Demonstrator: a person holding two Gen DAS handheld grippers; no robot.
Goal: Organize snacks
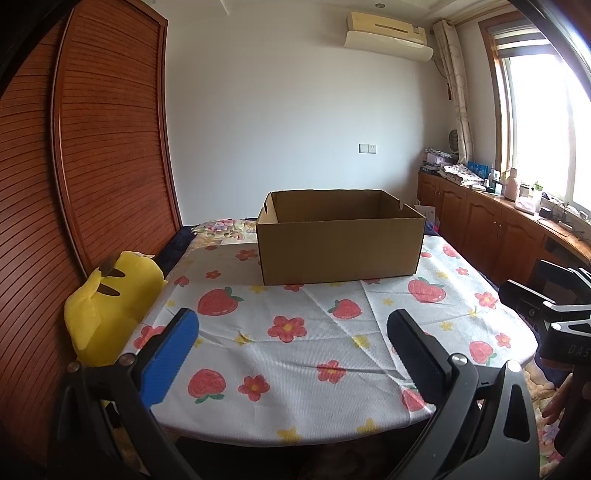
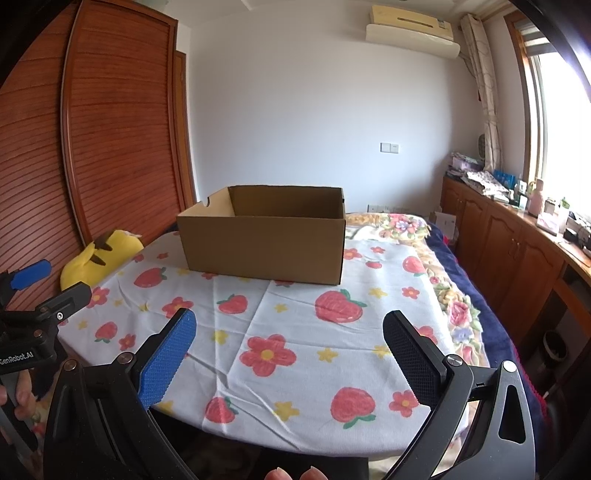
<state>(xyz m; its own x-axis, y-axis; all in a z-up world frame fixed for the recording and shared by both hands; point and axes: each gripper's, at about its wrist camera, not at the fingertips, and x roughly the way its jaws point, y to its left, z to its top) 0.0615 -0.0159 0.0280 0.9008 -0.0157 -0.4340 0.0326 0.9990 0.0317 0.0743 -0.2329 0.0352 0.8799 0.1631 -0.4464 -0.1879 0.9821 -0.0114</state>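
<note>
While both grippers' fingers (image 1: pixel 173 347) gape apart, open cardboard box (image 1: pixel 340 243) on strawberry tablecloth (image 1: pixel 295 354).

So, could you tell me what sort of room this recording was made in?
Most likely a bedroom at home. A floral bedspread lies past the cloth-covered table, a yellow plush toy sits beside a slatted wooden wardrobe, and an air conditioner hangs on the wall.

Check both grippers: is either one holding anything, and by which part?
Nothing is held. The left gripper and the right gripper are both open and empty above the tablecloth, short of the cardboard box.
</note>
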